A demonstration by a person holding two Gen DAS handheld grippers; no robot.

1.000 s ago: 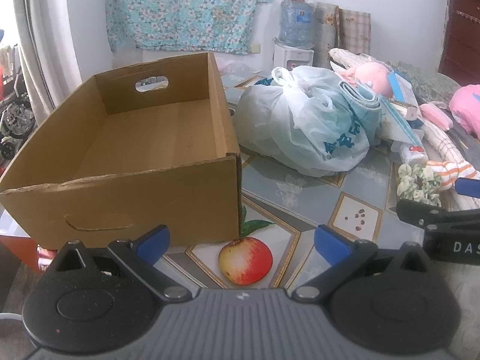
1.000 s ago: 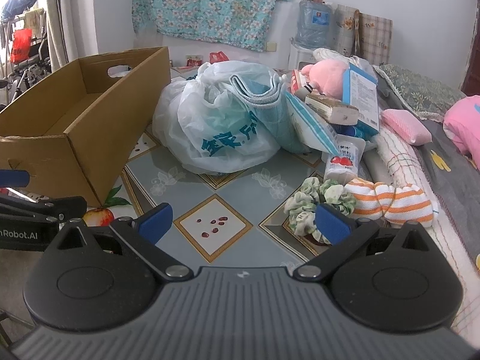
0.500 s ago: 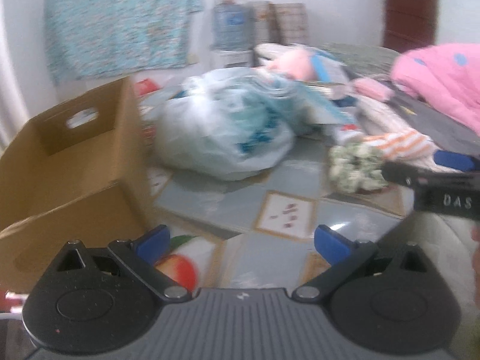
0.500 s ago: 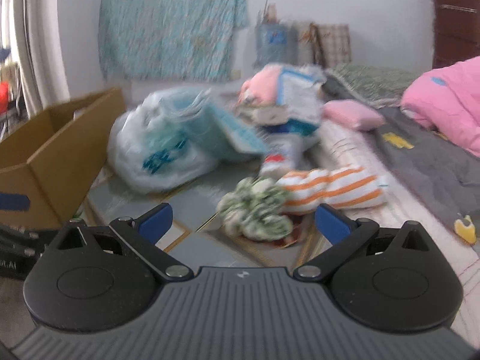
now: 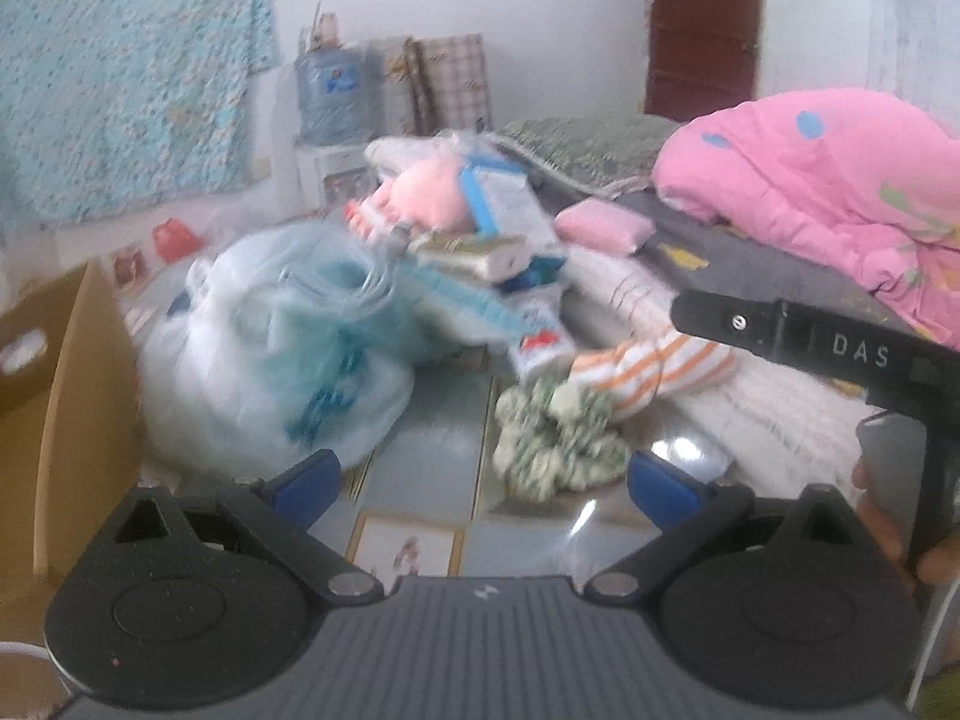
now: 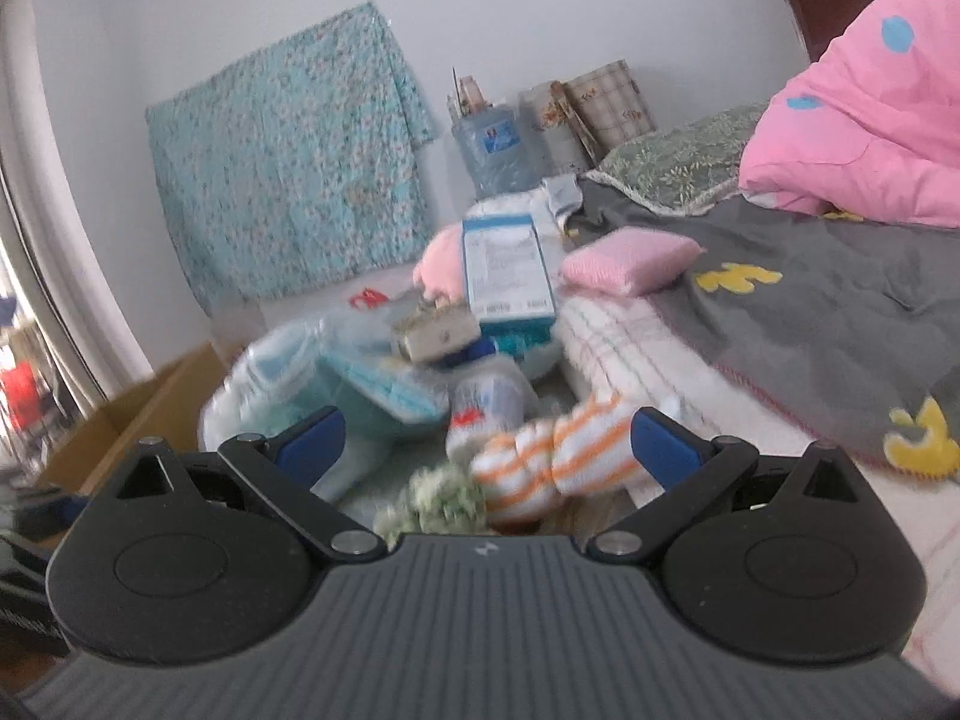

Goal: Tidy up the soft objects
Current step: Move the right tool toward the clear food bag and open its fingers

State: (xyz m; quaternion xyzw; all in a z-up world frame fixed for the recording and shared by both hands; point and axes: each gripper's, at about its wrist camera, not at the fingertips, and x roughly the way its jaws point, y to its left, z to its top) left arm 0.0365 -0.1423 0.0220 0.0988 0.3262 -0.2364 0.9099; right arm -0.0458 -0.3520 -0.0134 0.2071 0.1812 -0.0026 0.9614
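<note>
Both our grippers are out over the floor mess and neither one has anything in it. Our left gripper (image 5: 480, 480) has its jaws spread wide, with the green scrunchie (image 5: 555, 441) sitting on the tiled floor (image 5: 420, 450) just ahead, closer to the right-hand finger. Right behind the scrunchie, touching it as far as we can tell, is the striped sock (image 5: 654, 363), orange and white, lying against the edge of the mattress (image 5: 750, 408).

Our right gripper (image 6: 485, 445) is also wide open, and from its camera the sock (image 6: 558, 459) fills most of the gap between the blue fingertips (image 6: 657, 441), with the scrunchie (image 6: 441, 501) low down near the gripper body. It's all pretty blurry, so we can't say if the fingers touch the sock. In the left view the right gripper (image 5: 810, 345) shows up as a black bar above the sock, with a hand (image 5: 894, 534) on its handle.

To the left of all that there's a big plastic bag (image 5: 270, 372) stuffed with something blue, and a pile behind it with a pink plush (image 5: 420, 201) and a box (image 5: 504, 204). The cardboard box (image 5: 66, 396) is at the far left edge, open on top. On the bed we've got a pink sponge (image 6: 630, 258) on the grey sheet (image 6: 810, 324) and a pink quilt (image 6: 870, 132) further back
</note>
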